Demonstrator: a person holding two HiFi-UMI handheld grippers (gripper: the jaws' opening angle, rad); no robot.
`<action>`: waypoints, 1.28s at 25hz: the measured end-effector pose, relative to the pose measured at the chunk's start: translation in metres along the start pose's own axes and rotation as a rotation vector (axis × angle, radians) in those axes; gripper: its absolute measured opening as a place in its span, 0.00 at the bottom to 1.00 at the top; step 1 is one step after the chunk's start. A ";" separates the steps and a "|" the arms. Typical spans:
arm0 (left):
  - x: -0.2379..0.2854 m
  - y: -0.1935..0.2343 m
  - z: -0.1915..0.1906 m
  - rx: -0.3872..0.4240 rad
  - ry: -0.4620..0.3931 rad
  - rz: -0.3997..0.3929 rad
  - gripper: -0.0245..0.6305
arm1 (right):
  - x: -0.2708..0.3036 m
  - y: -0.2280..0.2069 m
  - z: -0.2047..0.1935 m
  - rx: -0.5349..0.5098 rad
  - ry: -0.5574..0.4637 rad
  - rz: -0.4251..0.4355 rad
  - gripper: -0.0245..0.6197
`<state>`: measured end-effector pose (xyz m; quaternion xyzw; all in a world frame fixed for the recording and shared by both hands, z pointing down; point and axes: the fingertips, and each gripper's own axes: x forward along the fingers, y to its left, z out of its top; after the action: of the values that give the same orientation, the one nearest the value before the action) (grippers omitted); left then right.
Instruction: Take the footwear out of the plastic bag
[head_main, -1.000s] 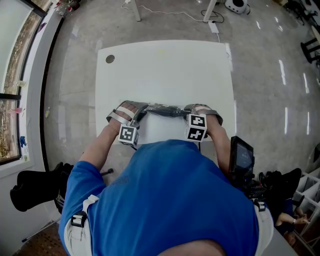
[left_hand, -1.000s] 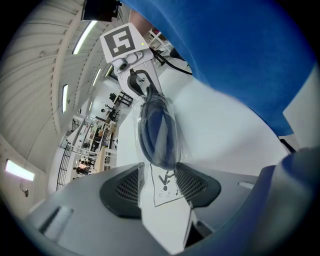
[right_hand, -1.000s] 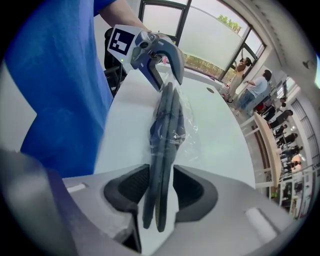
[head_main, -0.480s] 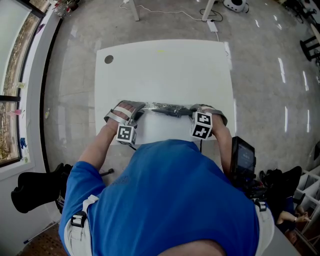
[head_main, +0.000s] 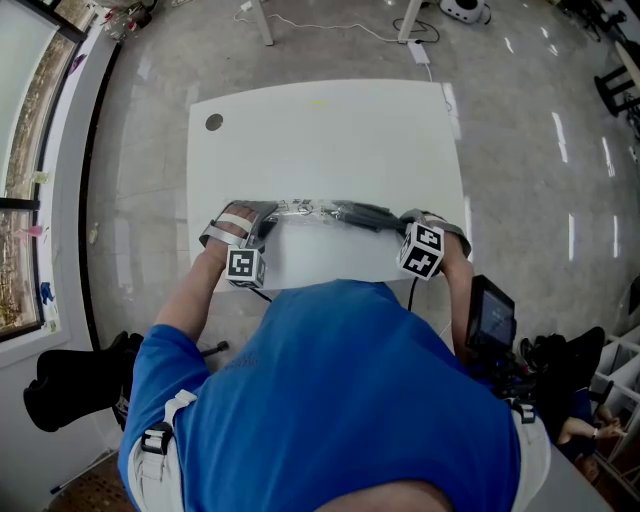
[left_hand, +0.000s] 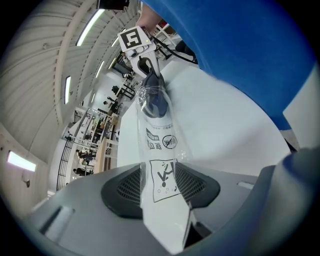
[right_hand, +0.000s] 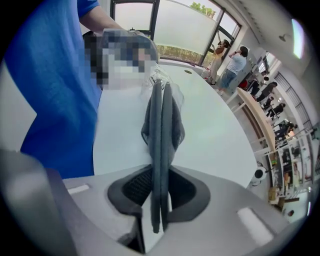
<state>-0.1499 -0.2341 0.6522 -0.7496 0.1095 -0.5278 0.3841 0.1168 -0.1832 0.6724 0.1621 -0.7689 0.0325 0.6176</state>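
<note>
Above the white tabletop (head_main: 330, 140), a clear plastic bag (left_hand: 159, 137) printed with warning marks is being held stretched, flat dark grey footwear (right_hand: 162, 122) showing at its right end. Its left end is being clenched by the left claw (left_hand: 161, 186), the footwear by the right claw (right_hand: 159, 196).

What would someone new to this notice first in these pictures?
A clear plastic bag is stretched between two grippers over the near part of a white table. The left gripper pinches the bag's printed end; the right gripper clamps dark grey footwear at the other end.
</note>
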 end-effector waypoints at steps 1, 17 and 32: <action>-0.001 0.000 -0.002 -0.006 0.006 0.001 0.33 | -0.002 0.001 -0.003 0.017 0.001 0.002 0.15; 0.008 0.012 -0.034 -0.099 0.062 -0.030 0.33 | -0.002 -0.012 -0.030 0.400 -0.097 0.074 0.15; 0.005 0.009 -0.039 -0.258 0.009 -0.173 0.34 | 0.005 -0.038 -0.026 0.877 -0.302 0.195 0.15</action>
<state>-0.1800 -0.2606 0.6550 -0.7968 0.1132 -0.5440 0.2374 0.1513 -0.2139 0.6776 0.3374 -0.7755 0.3881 0.3663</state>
